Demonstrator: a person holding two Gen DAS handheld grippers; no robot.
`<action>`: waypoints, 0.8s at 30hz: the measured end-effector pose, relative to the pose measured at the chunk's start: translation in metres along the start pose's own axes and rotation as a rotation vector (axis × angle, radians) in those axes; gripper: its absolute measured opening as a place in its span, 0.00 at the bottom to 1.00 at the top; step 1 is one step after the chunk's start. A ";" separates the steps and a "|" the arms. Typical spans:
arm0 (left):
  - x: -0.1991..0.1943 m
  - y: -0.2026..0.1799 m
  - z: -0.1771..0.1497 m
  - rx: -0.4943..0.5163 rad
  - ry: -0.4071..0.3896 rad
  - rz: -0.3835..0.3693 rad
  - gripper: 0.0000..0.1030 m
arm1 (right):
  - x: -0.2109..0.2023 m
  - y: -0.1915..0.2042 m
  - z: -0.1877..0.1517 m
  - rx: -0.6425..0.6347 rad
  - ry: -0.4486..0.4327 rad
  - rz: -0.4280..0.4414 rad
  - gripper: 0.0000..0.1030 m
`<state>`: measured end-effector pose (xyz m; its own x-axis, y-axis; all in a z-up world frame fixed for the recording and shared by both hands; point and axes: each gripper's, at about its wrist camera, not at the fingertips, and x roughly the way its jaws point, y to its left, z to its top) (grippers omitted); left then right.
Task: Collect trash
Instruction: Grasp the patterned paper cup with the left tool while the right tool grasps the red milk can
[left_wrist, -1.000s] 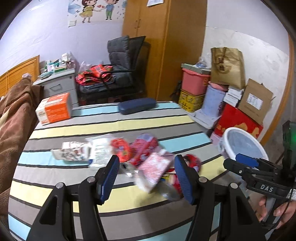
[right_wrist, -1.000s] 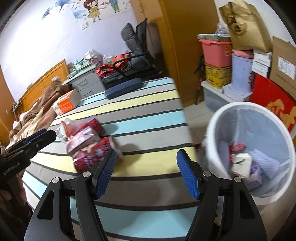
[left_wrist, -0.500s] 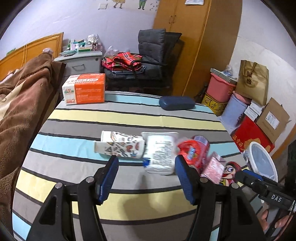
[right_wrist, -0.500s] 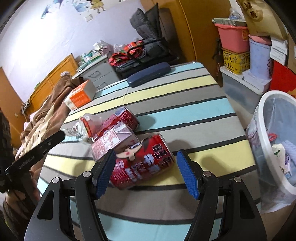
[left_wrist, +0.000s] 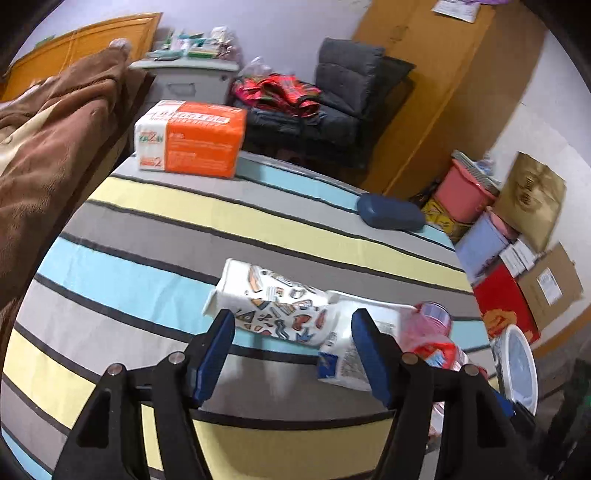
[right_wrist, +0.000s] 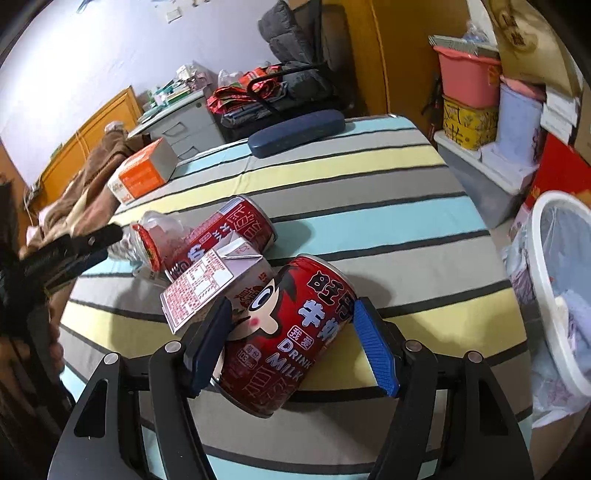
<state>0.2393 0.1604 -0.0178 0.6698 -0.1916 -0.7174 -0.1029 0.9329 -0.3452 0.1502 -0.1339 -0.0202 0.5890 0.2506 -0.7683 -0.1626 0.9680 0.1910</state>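
My right gripper (right_wrist: 291, 339) is open, its fingers on either side of a red milk-drink can (right_wrist: 291, 332) lying on the striped table (right_wrist: 369, 177). Beside the can lie a small pink carton (right_wrist: 210, 284), a second red can (right_wrist: 221, 236) and a clear bottle with a red cap (right_wrist: 151, 240). My left gripper (left_wrist: 293, 350) is open just short of a patterned white paper cup (left_wrist: 269, 299) lying on its side, next to a white packet (left_wrist: 354, 347) and a red-labelled bottle (left_wrist: 432, 332). The white trash bin (right_wrist: 554, 295) stands off the table's right edge.
An orange and white box (left_wrist: 192, 138) and a dark blue case (left_wrist: 389, 218) lie at the table's far side. A brown blanket (left_wrist: 44, 147) is at the left. Stacked boxes and tubs (right_wrist: 476, 92) stand by the right wall, a chair with clothes (left_wrist: 314, 96) behind the table.
Both grippers have moved forward and lower toward the trash. The red can now lies between my right fingers; the paper cup now sits just ahead of my left fingers. Both stay open.
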 end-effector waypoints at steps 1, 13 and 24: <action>0.001 0.001 0.000 -0.011 -0.003 0.006 0.66 | 0.000 0.002 0.001 -0.019 0.002 -0.011 0.68; 0.017 0.005 0.010 0.014 0.049 0.050 0.71 | -0.004 0.004 0.001 -0.115 0.015 -0.109 0.67; 0.033 0.004 0.003 -0.029 0.105 0.045 0.69 | -0.002 0.009 -0.001 -0.099 0.002 -0.117 0.67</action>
<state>0.2628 0.1590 -0.0414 0.5835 -0.1823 -0.7914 -0.1533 0.9322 -0.3278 0.1465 -0.1260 -0.0176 0.6074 0.1358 -0.7827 -0.1701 0.9847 0.0389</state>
